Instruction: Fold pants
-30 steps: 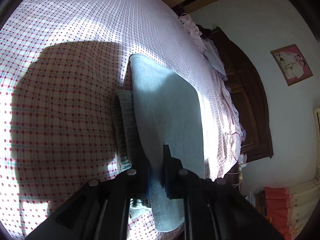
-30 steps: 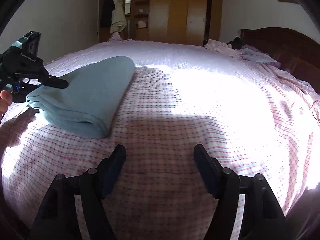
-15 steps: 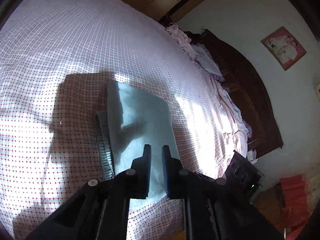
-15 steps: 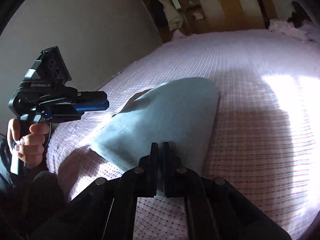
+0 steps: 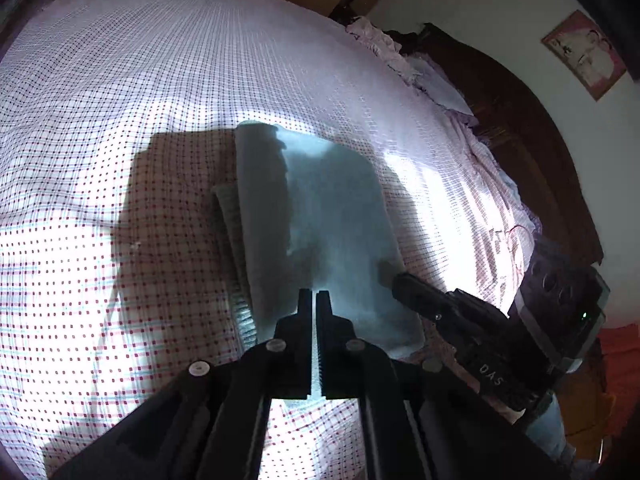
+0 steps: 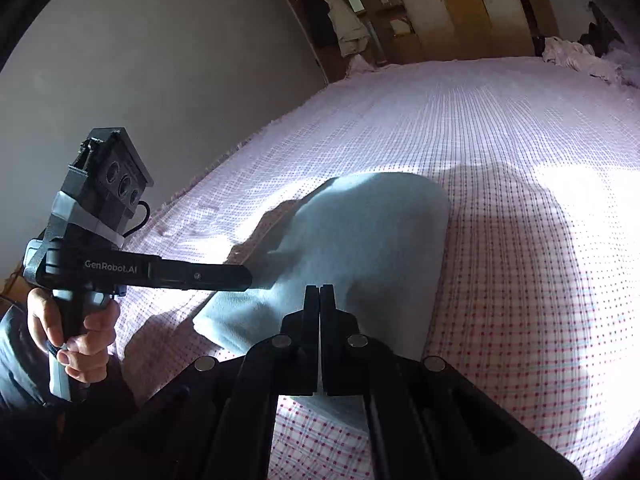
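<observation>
The light blue pants (image 5: 332, 220) lie folded into a thick rectangle on the checked bed sheet (image 5: 120, 80), with the ribbed waistband showing along the left edge. My left gripper (image 5: 314, 294) hangs over the near end of the pants, jaws shut with nothing between them. My right gripper (image 6: 320, 290) is also shut and empty, hovering above the near end of the pants (image 6: 372, 240). Each gripper shows in the other's view: the right gripper (image 5: 400, 280) at the pants' right corner, the left gripper (image 6: 248, 278) at their left side. Both cast shadows on the cloth.
A person's hand (image 6: 80, 332) holds the left gripper's handle. Crumpled clothes (image 5: 384, 48) lie at the far side by the dark wooden headboard (image 5: 520, 120). A wooden wardrobe (image 6: 460, 8) stands beyond the bed. The bed edge (image 6: 224, 156) runs along the left wall.
The left gripper let go of the pants' near edge, drew back and up, and shut. The right gripper went from open to shut and swung left over the pants.
</observation>
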`<control>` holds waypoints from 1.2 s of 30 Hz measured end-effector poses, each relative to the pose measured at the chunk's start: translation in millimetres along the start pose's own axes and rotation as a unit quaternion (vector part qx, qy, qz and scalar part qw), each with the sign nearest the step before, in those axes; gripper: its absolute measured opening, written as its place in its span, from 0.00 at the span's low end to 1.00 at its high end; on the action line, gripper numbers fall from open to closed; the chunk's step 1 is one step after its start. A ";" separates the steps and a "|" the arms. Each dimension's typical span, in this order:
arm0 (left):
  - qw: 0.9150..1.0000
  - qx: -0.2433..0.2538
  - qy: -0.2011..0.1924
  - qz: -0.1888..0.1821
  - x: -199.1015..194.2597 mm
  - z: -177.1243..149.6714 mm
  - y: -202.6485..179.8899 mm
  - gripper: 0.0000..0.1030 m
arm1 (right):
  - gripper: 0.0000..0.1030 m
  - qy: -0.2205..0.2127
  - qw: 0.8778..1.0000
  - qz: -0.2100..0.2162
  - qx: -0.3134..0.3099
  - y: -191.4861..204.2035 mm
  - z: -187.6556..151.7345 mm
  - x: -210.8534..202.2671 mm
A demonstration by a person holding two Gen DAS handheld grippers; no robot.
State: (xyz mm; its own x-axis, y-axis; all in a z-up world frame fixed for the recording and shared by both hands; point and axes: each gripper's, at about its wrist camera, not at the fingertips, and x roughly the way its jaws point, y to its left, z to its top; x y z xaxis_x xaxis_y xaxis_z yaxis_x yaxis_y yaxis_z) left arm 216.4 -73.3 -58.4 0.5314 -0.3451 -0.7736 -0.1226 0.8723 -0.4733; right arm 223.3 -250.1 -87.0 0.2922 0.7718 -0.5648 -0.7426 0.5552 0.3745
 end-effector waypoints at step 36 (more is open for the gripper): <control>0.999 0.005 -0.037 -0.028 -1.2 29.7 21.8 0.15 | 0.00 -0.011 0.999 0.017 0.049 -24.0 38.7 33.7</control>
State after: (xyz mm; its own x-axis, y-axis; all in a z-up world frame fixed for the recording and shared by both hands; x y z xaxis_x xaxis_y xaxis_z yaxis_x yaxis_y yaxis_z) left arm 238.0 -43.6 -55.2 0.5972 -0.3674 -0.7130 -0.0833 0.8557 -0.5107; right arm 274.3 -225.5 -86.6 0.2812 0.7971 -0.5344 -0.6900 0.5549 0.4647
